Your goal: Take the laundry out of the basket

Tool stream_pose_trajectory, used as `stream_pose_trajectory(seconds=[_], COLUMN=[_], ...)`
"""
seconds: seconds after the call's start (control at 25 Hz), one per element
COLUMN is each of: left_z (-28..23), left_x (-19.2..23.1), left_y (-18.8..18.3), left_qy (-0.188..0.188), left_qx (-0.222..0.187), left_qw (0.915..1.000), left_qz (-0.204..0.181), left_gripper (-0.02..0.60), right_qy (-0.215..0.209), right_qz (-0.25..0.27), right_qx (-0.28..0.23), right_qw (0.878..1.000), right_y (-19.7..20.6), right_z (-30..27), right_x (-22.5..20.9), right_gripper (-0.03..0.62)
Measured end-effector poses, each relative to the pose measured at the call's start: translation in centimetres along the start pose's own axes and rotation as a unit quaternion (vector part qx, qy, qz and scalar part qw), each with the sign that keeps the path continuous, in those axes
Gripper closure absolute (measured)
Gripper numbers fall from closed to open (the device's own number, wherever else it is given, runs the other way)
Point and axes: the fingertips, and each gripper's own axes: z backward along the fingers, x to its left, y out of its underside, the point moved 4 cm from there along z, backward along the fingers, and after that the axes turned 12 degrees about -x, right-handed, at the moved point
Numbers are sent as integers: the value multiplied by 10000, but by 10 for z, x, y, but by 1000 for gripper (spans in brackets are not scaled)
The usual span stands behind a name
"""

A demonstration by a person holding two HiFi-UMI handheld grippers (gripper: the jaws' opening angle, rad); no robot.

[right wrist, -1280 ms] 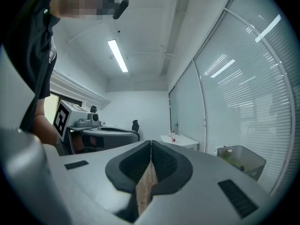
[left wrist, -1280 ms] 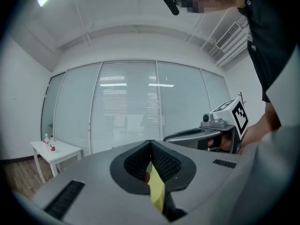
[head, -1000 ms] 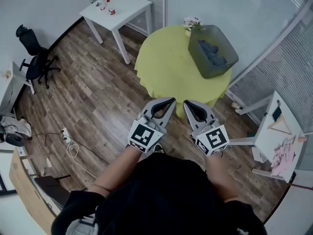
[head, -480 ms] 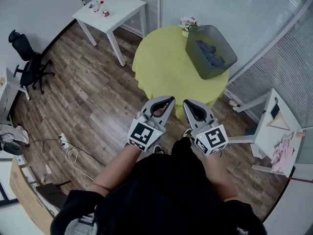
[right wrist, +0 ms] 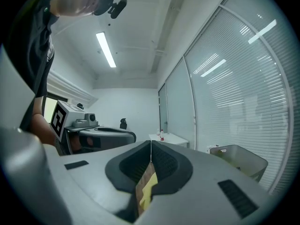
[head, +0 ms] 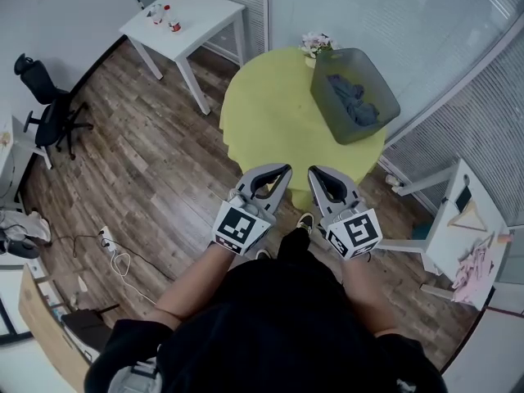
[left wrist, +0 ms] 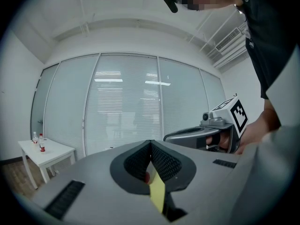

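Note:
A grey laundry basket (head: 354, 95) stands on the far right part of a round table with a yellow-green cloth (head: 270, 121). Blue-grey laundry (head: 354, 101) lies bundled inside it. My left gripper (head: 285, 169) and right gripper (head: 313, 171) are held side by side close to my body, short of the table's near edge. Both are shut with nothing between the jaws. In the left gripper view the left gripper (left wrist: 150, 142) shows its pads meeting. The right gripper (right wrist: 151, 142) looks the same in its own view, with the basket (right wrist: 240, 161) low at the right.
A white side table (head: 192, 19) with small bottles stands at the back left, and a black office chair (head: 45, 97) at the far left. A white rack (head: 463, 228) with a pink cloth is at the right. Flowers (head: 318, 41) sit behind the basket. Cables (head: 115, 248) lie on the wood floor.
I have stepped a little toward the table and a foot now shows below the grippers. Both grippers stay shut and in the same pose.

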Motion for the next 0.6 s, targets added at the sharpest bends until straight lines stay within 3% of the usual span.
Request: stream_pose_trajectory(seconds=[0.6], left_z=[-130], left_x=[49], left_y=[23], left_qy=[-10], left_qx=[125], left_qw=[9999], left_qz=[107], left_gripper=[575], right_qy=[-21], right_qz=[9], right_qx=[119], right_qw=[9999], right_y=[6], right_z=[-46], right_x=[-133], right_gripper=[571])
